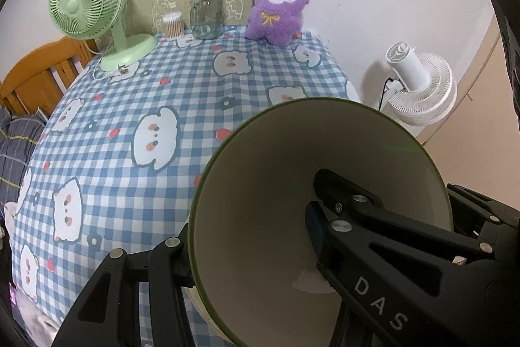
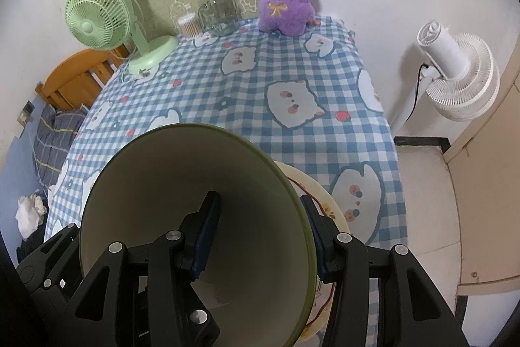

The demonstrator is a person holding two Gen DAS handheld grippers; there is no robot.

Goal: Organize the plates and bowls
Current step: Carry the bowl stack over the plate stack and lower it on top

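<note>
Bowl (image 1: 292, 171) handling is taking up both hands. In the left wrist view the left gripper (image 1: 250, 226) is straddling the bowl's left wall. One finger is sitting outside the green rim and the other is reaching deep into the cream interior. In the right wrist view the right gripper (image 2: 260, 204) is doing the mirror of this on a green-rimmed bowl (image 2: 234, 178), with its inner finger inside and its outer finger against the right wall. Each pair of jaws is standing about half spread with the wall between them. The bowl is hanging tilted, with its mouth turned back toward the cameras, so it is evidently being carried, though how the inner pads are pressing is hard to see. I cannot tell whether the two hands are sharing one bowl or each is holding its own, since neither view is showing the other gripper clearly.

What matters for the next move is what is lying underneath. A flower-patterned plate (image 2: 328, 204) is resting on the checked tablecloth (image 2: 227, 86), peeking out just beside and below the bowl's right edge in the right view. A pale edge (image 1: 201, 298) is showing under the bowl's lower left in the left view and may be the same plate. The bowl is therefore hovering almost directly over the plate, slightly to its left. Its mouth is facing back and up, so it probably needs levelling before going down.
</note>
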